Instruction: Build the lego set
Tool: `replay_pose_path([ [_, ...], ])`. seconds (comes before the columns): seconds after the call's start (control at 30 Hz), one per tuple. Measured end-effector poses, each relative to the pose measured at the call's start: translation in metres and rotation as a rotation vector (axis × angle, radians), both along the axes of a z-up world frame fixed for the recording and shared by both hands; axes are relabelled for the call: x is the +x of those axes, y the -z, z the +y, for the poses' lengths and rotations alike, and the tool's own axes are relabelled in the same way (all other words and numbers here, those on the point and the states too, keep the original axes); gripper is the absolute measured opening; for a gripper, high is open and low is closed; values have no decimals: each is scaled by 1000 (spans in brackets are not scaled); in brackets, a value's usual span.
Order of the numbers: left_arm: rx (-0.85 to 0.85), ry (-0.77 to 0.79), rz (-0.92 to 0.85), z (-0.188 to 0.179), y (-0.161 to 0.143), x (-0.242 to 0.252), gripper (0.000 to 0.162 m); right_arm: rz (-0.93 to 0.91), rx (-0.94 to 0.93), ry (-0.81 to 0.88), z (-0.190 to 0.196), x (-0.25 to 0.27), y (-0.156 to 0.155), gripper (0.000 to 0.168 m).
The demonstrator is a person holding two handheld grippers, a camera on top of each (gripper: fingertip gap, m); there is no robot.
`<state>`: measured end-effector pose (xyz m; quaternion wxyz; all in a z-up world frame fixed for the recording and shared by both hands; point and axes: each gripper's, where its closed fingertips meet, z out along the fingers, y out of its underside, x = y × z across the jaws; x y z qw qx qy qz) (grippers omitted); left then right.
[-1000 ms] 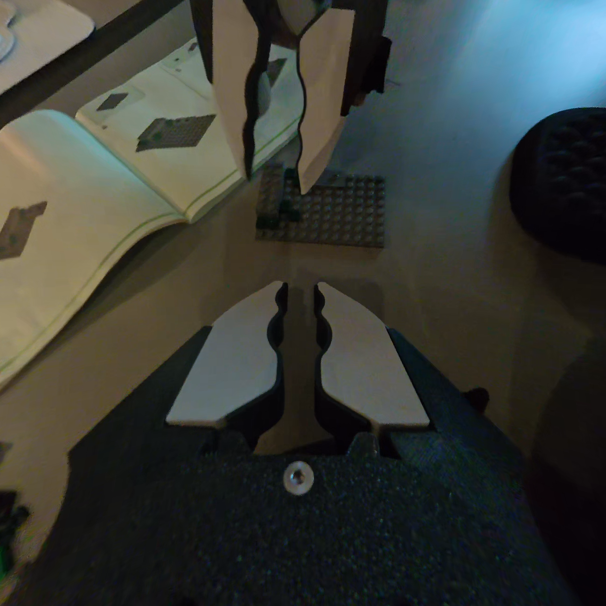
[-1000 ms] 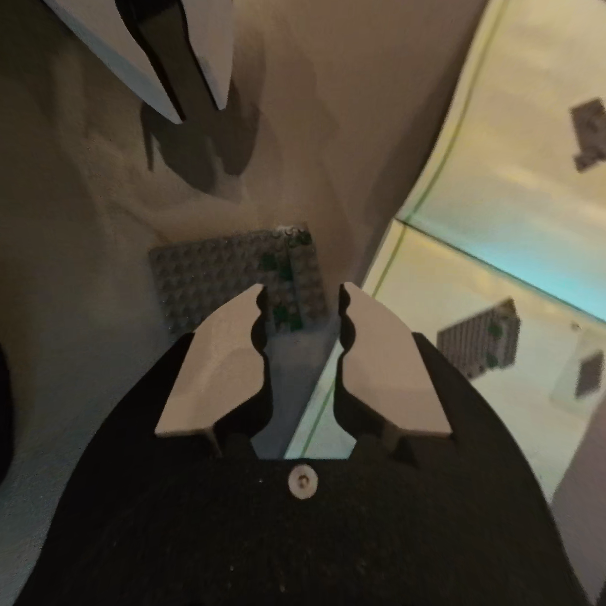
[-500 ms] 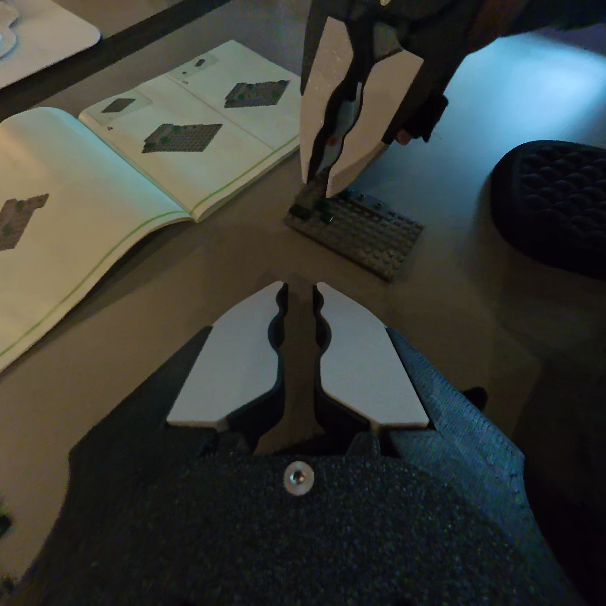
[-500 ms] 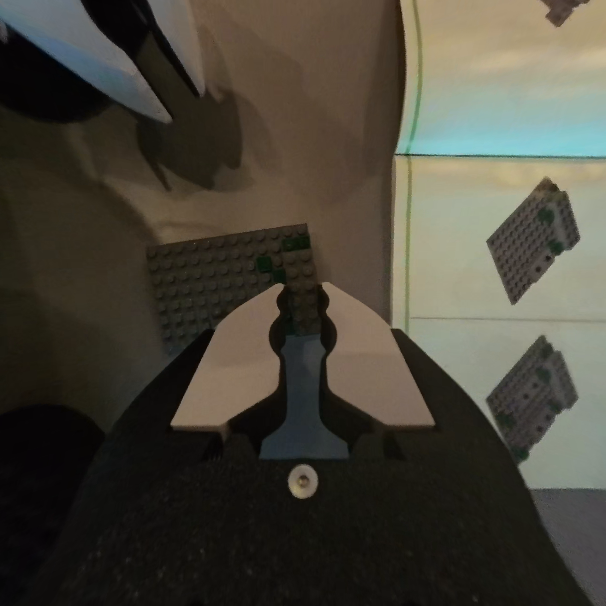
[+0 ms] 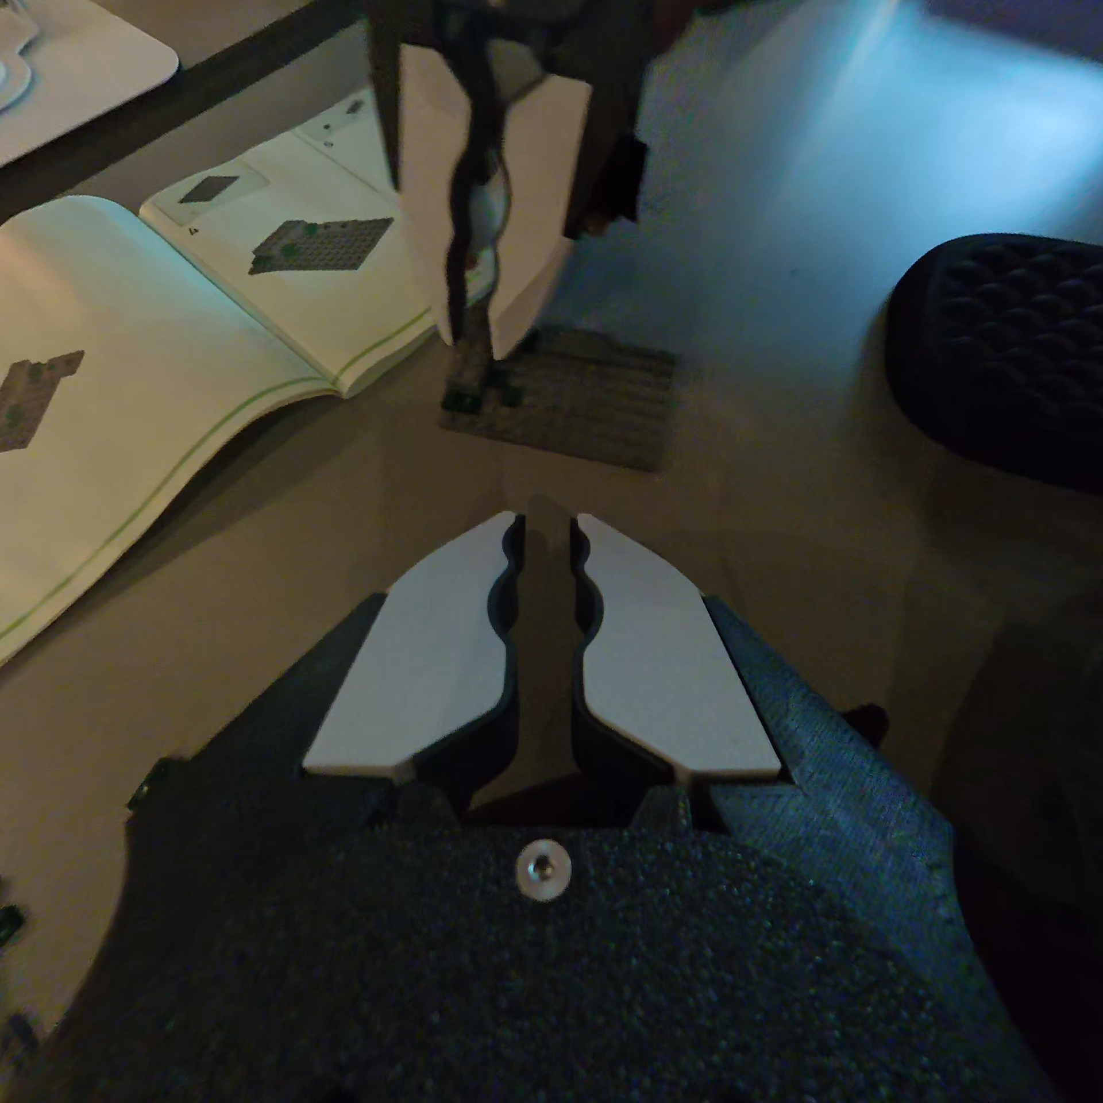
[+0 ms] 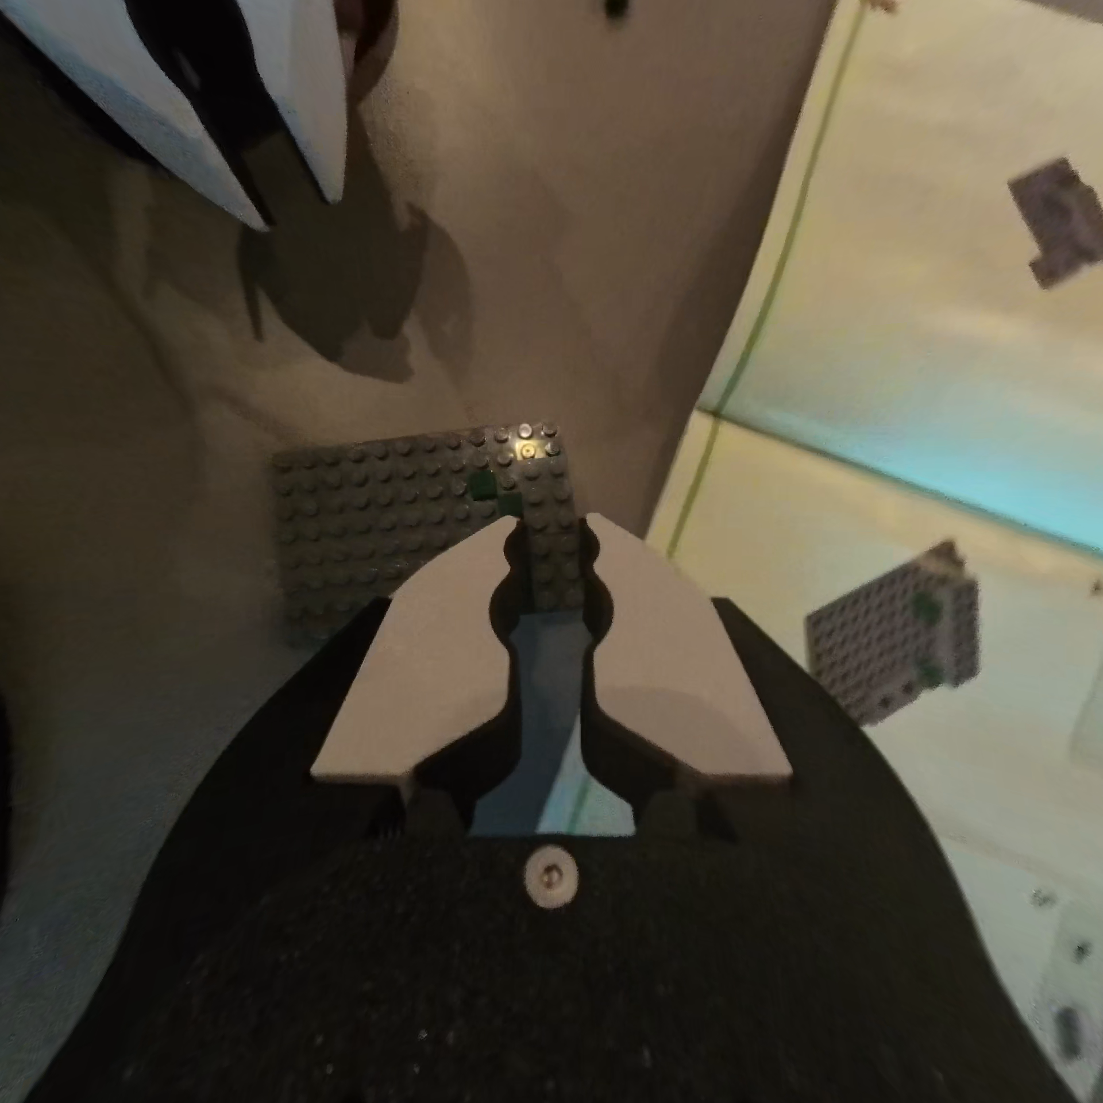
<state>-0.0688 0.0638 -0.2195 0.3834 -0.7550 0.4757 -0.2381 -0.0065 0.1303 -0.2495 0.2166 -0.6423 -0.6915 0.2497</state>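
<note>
A dark grey studded baseplate [image 5: 585, 406] lies on the table; it also shows in the right wrist view [image 6: 370, 525]. A long grey plate [image 6: 555, 567] sits along its edge beside small green pieces [image 6: 483, 486]. My right gripper [image 6: 549, 519] is shut on this grey plate; the left wrist view shows it coming down from above [image 5: 471, 352] onto the plate [image 5: 468, 373]. My left gripper [image 5: 544, 518] hovers just short of the baseplate, nearly shut with a narrow gap and nothing in it. It shows at the top left of the right wrist view [image 6: 295, 209].
An open instruction booklet [image 5: 179, 370] lies left of the baseplate, seen again in the right wrist view [image 6: 895, 358]. A black textured cushion-like object [image 5: 1003, 346] is at the right. A white tray [image 5: 71, 77] is at the far left, past a dark table edge. Across from one pair of fingers to the other is roughly 10 cm.
My right gripper was open a second ago and has closed on the grey plate. The baseplate has shifted and turned under it. My left gripper kept its narrow gap and stayed in place.
</note>
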Motion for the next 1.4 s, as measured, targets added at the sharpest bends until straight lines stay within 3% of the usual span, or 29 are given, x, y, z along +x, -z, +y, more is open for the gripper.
replay_pose_path([
  [0.1, -2, -3, 6, -2, 0, 0, 14, 12, -21, -25, 4, -4, -2, 16],
  [0.2, 1, -6, -5, -1, -1, 0, 14, 118, -35, 32, 6, -9, -21, 32],
  [0.33, 13, -2, -8, 4, -4, 0, 14, 228, 57, 201, 2, 9, -61, 36],
  [0.47, 32, 7, -13, 12, -9, 0, 14, 266, 147, 448, -29, 31, -74, 36],
  [0.63, 42, -2, -40, 16, -17, 9, 11, 284, 260, 808, -66, 47, -72, 26],
  [0.83, -18, -139, -87, 15, -17, 19, 0, 311, 157, 1139, -91, 41, -45, 0],
  [1.07, -73, -183, -20, -5, 7, 32, 0, 244, 104, 1187, -86, 23, -23, 0],
  [1.4, -83, -223, 30, -13, 14, 28, 0, 238, 136, 1210, -91, 26, -26, 0],
])
